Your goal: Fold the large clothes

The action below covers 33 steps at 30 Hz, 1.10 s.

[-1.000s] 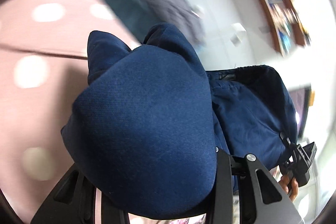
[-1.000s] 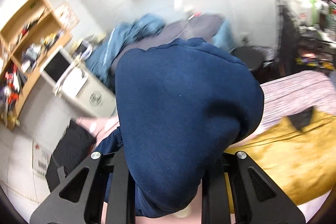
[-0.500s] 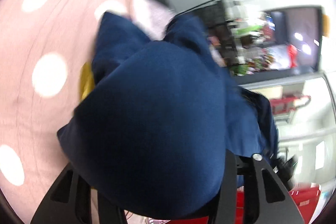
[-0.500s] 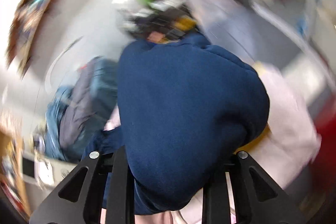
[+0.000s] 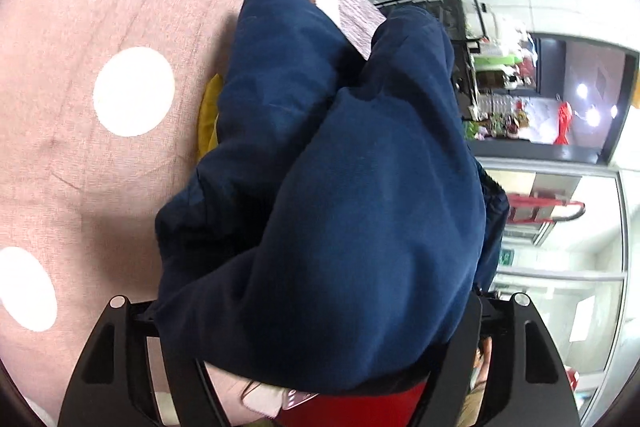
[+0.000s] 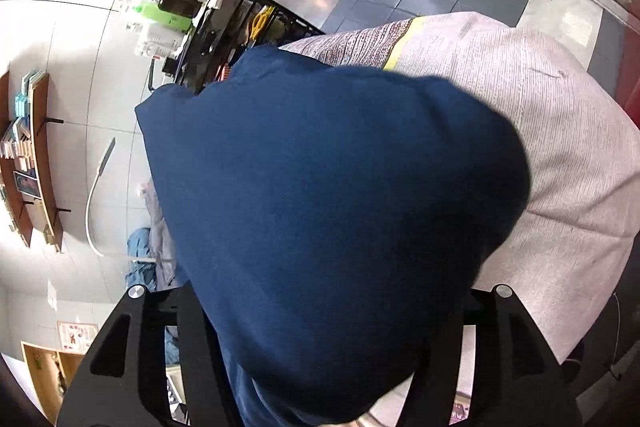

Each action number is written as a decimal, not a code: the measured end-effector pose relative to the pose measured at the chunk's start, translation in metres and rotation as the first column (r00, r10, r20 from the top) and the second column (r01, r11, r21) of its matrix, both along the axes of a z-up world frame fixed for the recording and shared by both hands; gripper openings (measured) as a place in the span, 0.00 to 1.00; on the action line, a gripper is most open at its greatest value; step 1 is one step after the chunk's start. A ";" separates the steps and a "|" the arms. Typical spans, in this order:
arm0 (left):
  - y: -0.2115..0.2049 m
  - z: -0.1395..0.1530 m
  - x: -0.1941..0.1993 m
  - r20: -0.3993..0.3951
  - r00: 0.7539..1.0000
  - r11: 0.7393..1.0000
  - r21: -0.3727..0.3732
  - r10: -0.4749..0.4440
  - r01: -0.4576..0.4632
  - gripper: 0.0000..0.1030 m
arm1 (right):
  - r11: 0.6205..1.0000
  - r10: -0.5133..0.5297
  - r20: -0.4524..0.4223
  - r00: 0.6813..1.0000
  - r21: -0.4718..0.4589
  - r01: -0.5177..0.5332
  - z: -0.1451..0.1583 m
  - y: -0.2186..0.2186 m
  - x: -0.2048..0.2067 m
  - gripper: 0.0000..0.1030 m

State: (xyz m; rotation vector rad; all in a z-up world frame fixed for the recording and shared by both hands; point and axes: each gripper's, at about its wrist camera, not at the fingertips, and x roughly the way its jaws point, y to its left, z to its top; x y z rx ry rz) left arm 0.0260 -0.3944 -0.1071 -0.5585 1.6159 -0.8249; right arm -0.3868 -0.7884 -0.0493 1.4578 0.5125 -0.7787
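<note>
Swung down over the pink bedspread (image 5: 72,155), navy garment (image 5: 360,207) bunched between left tongs (image 5: 320,367) and right tongs (image 6: 320,367), both just spreading wider, cloth apparently being let go.

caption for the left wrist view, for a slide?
Left claw, its jaws just opening, with bunched navy garment between them, over a pink polka-dot cover.

A bulky navy garment (image 5: 360,187) bunches up between the 2 black fingers (image 5: 460,359) of the left claw (image 5: 320,367), whose jaws have just been opening with the cloth between them. It hangs over a pink bedspread with white dots (image 5: 100,87) (a scrap of mustard-yellow fabric (image 5: 208,119) peeks out beside it). A black wire rack (image 5: 460,27) stands beyond.
</note>
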 end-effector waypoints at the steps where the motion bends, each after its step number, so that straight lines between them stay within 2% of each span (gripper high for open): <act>1: 0.002 0.005 -0.002 0.020 1.000 1.000 0.004 -0.017 0.017 0.70 | 1.000 -0.006 0.009 1.000 0.007 0.006 0.003 -0.002 -0.001 0.57; 4: 0.020 0.011 -0.015 0.069 0.996 0.998 0.015 -0.054 0.053 0.74 | 1.000 -0.023 0.046 0.999 0.013 0.023 0.012 0.007 -0.015 0.58; 7: 0.028 0.016 -0.017 0.092 0.994 0.998 0.024 -0.063 0.061 0.75 | 0.999 -0.035 -0.012 0.999 -0.012 0.035 0.023 0.015 -0.020 0.65; 10: 0.047 0.032 -0.015 0.127 0.990 0.998 0.010 -0.064 0.063 0.75 | 0.998 -0.064 -0.032 0.997 -0.023 0.063 0.043 0.023 -0.030 0.65; 11: 0.054 0.040 -0.014 0.165 0.984 0.997 0.025 -0.070 0.067 0.76 | 0.997 -0.073 -0.055 0.996 -0.037 0.071 0.052 0.027 -0.033 0.65; 12: 0.057 0.048 -0.013 0.220 0.972 0.996 0.056 -0.076 0.065 0.78 | 0.995 -0.073 -0.115 0.991 -0.078 0.065 0.065 0.031 -0.033 0.65; 13: 0.065 0.063 -0.013 0.320 0.944 0.992 0.118 -0.075 0.039 0.82 | 0.992 -0.073 -0.177 0.982 -0.114 0.053 0.074 0.035 -0.031 0.66; 15: 0.078 0.083 -0.012 0.440 0.895 0.987 0.160 -0.072 0.000 0.89 | 0.978 -0.083 -0.353 0.932 -0.210 0.007 0.100 0.044 -0.022 0.69; 16: 0.081 0.091 -0.008 0.487 0.871 0.986 0.166 -0.065 -0.019 0.92 | 0.964 -0.112 -0.444 0.889 -0.265 -0.011 0.113 0.050 -0.017 0.69; 17: 0.080 0.095 -0.003 0.500 0.862 0.984 0.175 -0.077 -0.014 0.92 | 0.947 -0.150 -0.521 0.840 -0.321 -0.031 0.126 0.055 -0.012 0.70; 18: 0.073 0.096 0.002 0.505 0.857 0.983 0.183 -0.105 0.013 0.92 | 0.909 -0.196 -0.587 0.785 -0.409 -0.078 0.142 0.062 -0.001 0.72; 20: 0.052 0.099 0.013 0.513 0.843 0.980 0.187 -0.161 0.073 0.92 | 0.852 -0.198 -0.609 0.768 -0.494 -0.172 0.159 0.068 0.021 0.77; 21: 0.043 0.099 0.017 0.520 0.836 0.979 0.182 -0.178 0.095 0.92 | 0.823 -0.147 -0.610 0.779 -0.512 -0.245 0.165 0.067 0.042 0.77; 23: 0.014 0.098 0.029 0.529 0.822 0.975 0.174 -0.211 0.138 0.92 | 0.790 0.000 -0.614 0.789 -0.484 -0.377 0.163 0.061 0.080 0.77; 24: 0.004 0.098 0.033 0.531 0.816 0.971 0.182 -0.228 0.153 0.92 | 0.752 0.075 -0.637 0.767 -0.469 -0.463 0.159 0.057 0.108 0.77; 26: -0.035 0.095 0.045 0.532 0.792 0.953 0.208 -0.301 0.223 0.92 | 0.670 0.115 -0.698 0.706 -0.471 -0.574 0.152 0.053 0.145 0.77; 27: -0.048 0.093 0.050 0.542 0.774 0.943 0.239 -0.327 0.231 0.92 | 0.615 0.126 -0.749 0.651 -0.456 -0.644 0.144 0.047 0.169 0.73; 28: -0.057 0.091 0.053 0.547 0.759 0.933 0.267 -0.352 0.240 0.92 | 0.589 0.124 -0.779 0.615 -0.441 -0.677 0.138 0.041 0.182 0.66; 30: -0.088 0.069 0.063 0.501 0.733 0.883 0.341 -0.460 0.321 0.86 | 0.570 0.129 -0.838 0.530 -0.374 -0.732 0.115 0.018 0.208 0.61; 31: -0.094 0.061 0.067 0.483 0.728 0.867 0.368 -0.487 0.336 0.72 | 0.580 0.142 -0.857 0.496 -0.334 -0.743 0.102 0.006 0.215 0.45; 32: -0.104 0.050 0.071 0.452 0.726 0.844 0.408 -0.519 0.349 0.52 | 0.592 0.144 -0.869 0.473 -0.307 -0.745 0.092 -0.002 0.217 0.32; 33: -0.109 0.043 0.076 0.429 0.732 0.835 0.416 -0.530 0.361 0.37 | 0.615 0.146 -0.883 0.445 -0.272 -0.740 0.080 -0.016 0.220 0.19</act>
